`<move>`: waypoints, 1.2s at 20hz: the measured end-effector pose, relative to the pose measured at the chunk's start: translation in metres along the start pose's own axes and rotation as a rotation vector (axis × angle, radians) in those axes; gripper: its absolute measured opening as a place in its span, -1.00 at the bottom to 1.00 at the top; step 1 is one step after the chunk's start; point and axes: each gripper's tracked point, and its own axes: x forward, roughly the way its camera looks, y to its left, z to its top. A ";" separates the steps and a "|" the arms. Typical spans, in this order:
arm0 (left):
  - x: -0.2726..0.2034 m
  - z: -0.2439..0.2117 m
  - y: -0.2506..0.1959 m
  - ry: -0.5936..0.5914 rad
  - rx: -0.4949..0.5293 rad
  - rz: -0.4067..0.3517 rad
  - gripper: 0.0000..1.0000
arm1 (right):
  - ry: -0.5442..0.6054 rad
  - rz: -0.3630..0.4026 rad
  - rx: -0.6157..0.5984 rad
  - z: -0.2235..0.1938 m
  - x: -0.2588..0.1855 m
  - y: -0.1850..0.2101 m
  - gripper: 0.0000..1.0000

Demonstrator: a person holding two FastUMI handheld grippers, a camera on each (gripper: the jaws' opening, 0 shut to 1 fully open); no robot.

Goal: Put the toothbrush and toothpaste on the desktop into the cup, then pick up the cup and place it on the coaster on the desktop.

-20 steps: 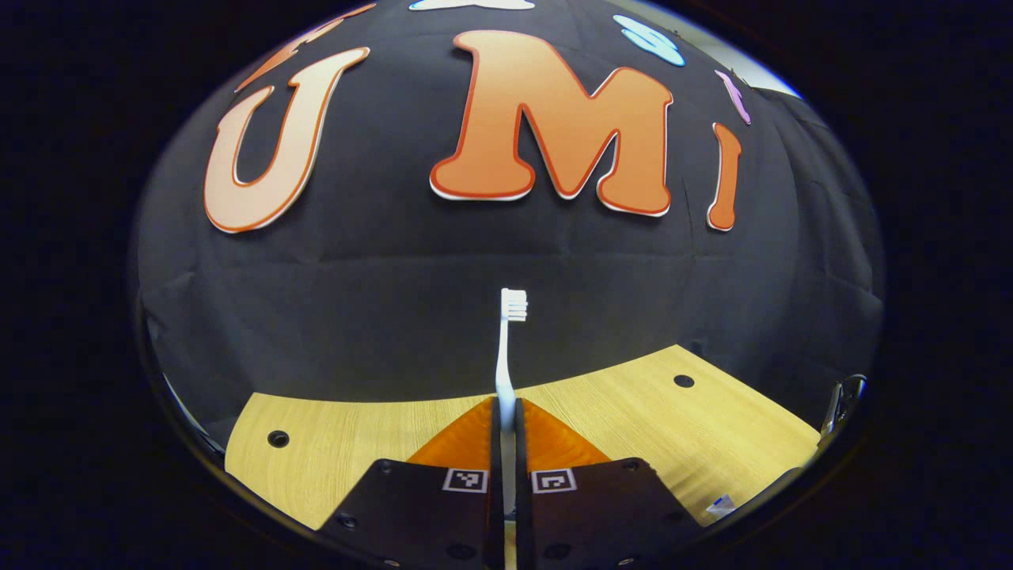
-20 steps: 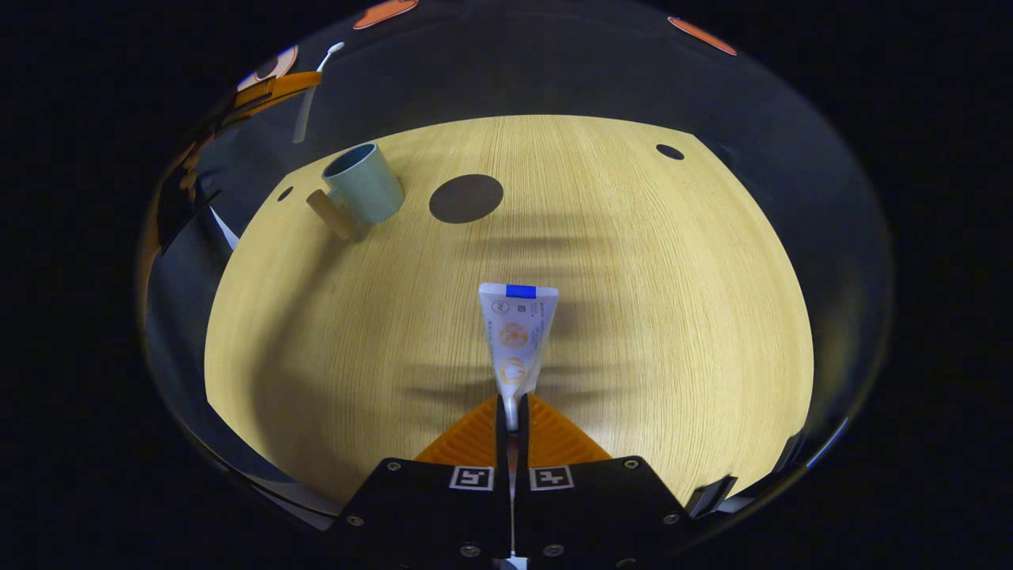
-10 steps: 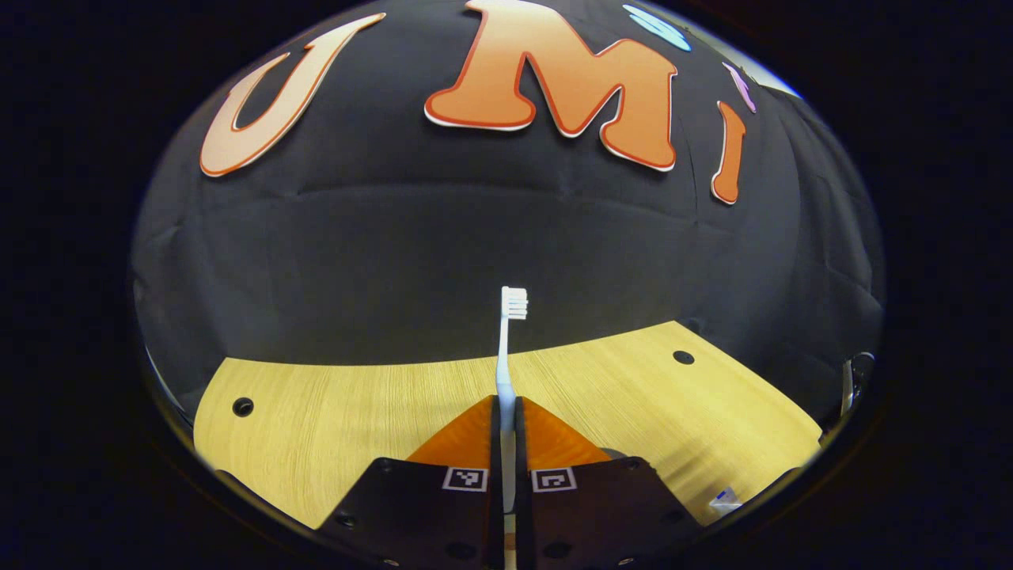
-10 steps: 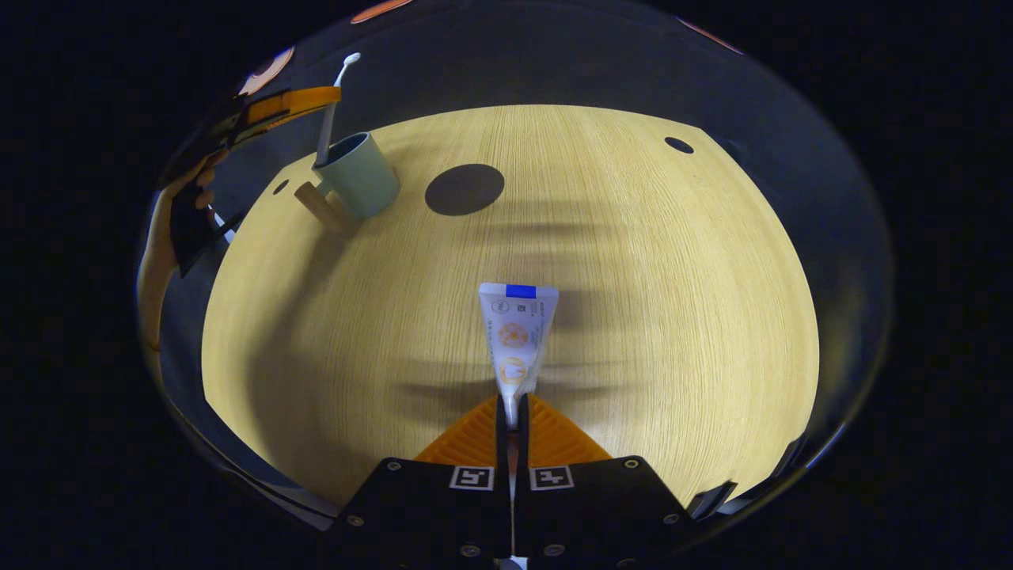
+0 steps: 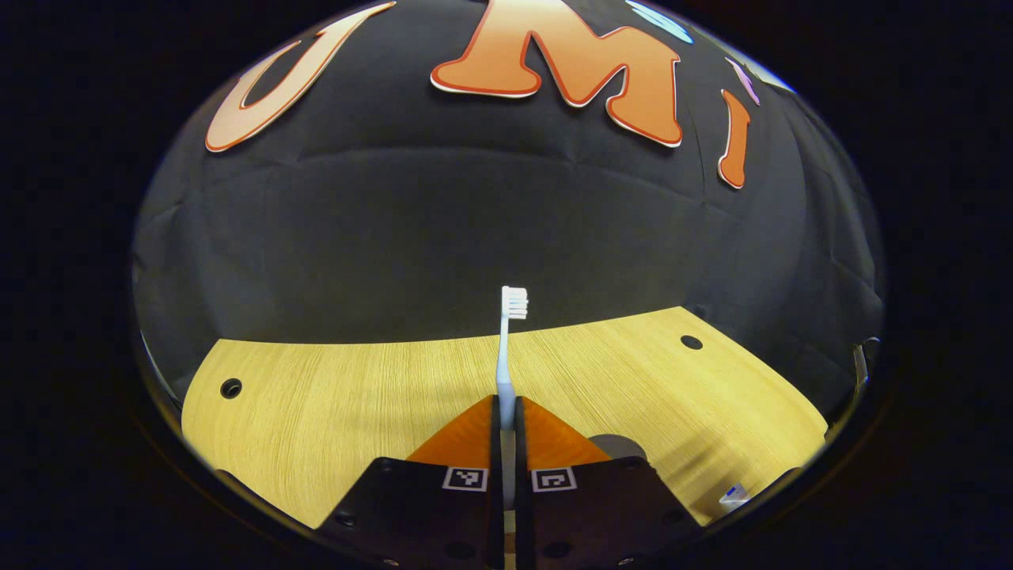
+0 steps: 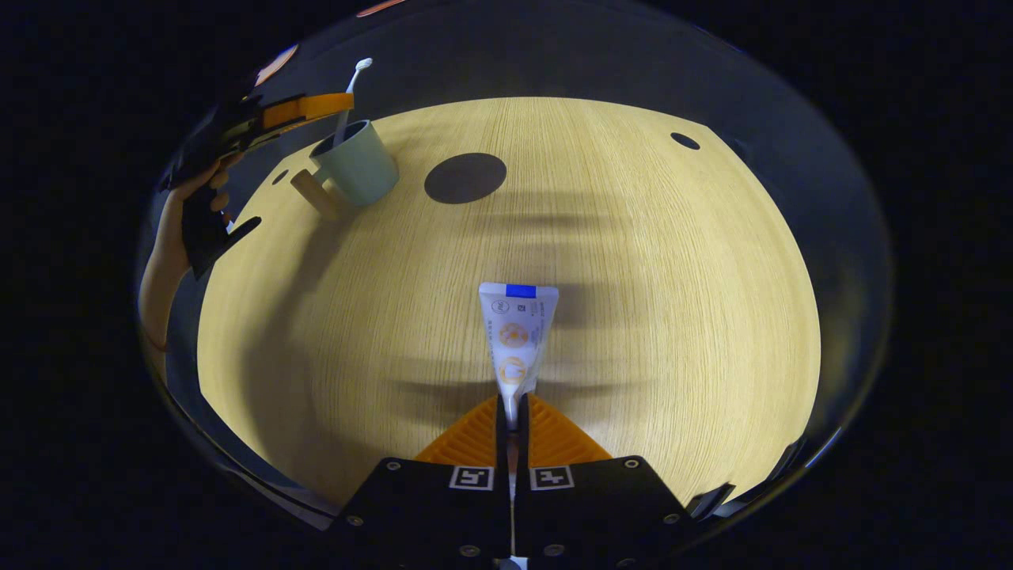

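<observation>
One toothbrush (image 6: 346,119) lower, entering cup (image 6: 356,164)

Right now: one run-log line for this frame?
left gripper: shut on toothbrush, over cup | right gripper: shut on toothpaste | coaster: bare

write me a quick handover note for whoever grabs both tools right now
Left tool: shut on the toothbrush, bristles up; in the right gripper view it hangs over the cup, handle end dipping into the mouth, not released.
Right tool: shut on the toothpaste, held above the desktop.
The cup stands beside the coaster, not on it.
Done: both items picked up.
Left: drop the toothbrush in, add the toothpaste, then move the cup onto the coaster.
</observation>
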 end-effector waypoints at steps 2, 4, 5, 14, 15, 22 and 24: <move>0.004 -0.004 -0.001 0.012 0.012 -0.003 -0.84 | 0.001 0.002 0.002 0.000 0.002 0.000 -0.94; 0.001 -0.007 -0.006 0.017 0.012 -0.011 -0.81 | -0.001 0.005 0.000 0.001 0.002 -0.001 -0.94; 0.003 -0.008 -0.009 0.011 0.010 -0.022 -0.75 | -0.002 0.005 0.000 0.000 0.002 0.000 -0.94; -0.030 -0.022 -0.004 -0.006 -0.003 -0.001 0.99 | -0.020 0.001 -0.008 0.002 -0.002 0.000 -0.94; -0.034 -0.019 -0.001 -0.015 -0.005 0.004 0.99 | -0.025 0.005 -0.006 0.003 -0.003 0.001 -0.94; -0.079 -0.001 0.023 -0.064 -0.011 0.041 0.97 | -0.133 0.024 -0.041 0.038 -0.018 0.026 -0.96; -0.095 0.002 0.034 -0.072 -0.009 0.060 0.97 | -0.175 0.041 -0.050 0.052 -0.023 0.037 -0.94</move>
